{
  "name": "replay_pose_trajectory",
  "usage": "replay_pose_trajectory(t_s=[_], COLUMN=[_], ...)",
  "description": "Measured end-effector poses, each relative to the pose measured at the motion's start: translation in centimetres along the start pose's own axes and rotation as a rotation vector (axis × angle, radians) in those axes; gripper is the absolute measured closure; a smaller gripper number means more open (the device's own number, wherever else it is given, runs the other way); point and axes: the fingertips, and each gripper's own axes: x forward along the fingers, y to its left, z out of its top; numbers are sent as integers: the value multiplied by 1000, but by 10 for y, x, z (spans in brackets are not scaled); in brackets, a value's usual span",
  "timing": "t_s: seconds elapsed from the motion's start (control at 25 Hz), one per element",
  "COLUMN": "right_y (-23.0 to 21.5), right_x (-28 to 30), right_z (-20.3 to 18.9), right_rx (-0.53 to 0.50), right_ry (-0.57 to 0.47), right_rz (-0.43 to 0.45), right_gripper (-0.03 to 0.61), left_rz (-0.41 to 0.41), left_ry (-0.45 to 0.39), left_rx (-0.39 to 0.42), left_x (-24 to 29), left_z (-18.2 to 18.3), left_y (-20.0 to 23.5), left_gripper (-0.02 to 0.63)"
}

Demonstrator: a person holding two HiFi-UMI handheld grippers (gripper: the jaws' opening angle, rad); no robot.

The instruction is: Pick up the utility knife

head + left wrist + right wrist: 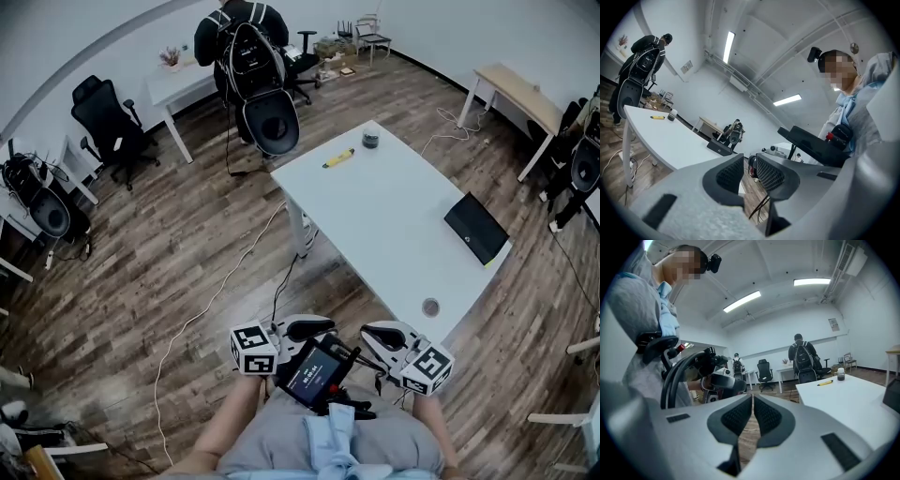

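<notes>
1. Utility knife: yellow, lying flat near the far end of the white table, just beside a small dark jar; untouched by either gripper.
2. Left gripper: held close to the body, short of the table's near end and well apart from the knife; jaws drawn together with only a sliver between the pads, nothing caught in them.
3. Right gripper: alongside the left, also close to the body; pads meeting, nothing held.
4. Also on the table: a flat black device at the right edge and a round grommet near the closest corner, both clear of the knife.
5. Step in hand, as judged: approach only, with no reach or grasp begun.
6. Next move, as judged: one gripper carried the length of the table to its far end, jaws parted before arrival, lined up across the knife's narrow width, then closed on the handle. Worth minding: the jar so near the knife, easily knocked by an approach from that side.
</notes>
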Motion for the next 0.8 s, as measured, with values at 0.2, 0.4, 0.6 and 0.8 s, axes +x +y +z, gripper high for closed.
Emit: replay_pose_trajectory(t_s=[0.2,0.4,0.6,0.8], right_y=[-8,-21,-43,-68], right_x=[10,28,58,100], right_z=[-1,1,9,21], right_rx=[8,19,22,25], right_ry=[-3,4,19,32], right_rz=[10,11,11,20], right_gripper=[548,548,548,548], left_rz=[16,16,24,47], left_ry=[2,8,-5,-26], left_rx=[-8,-15,-22,-37], left_x=[0,-2,-13,-28], left_z=[1,8,29,52], left_y=[13,34,67,114], left_gripper=[536,537,535,535])
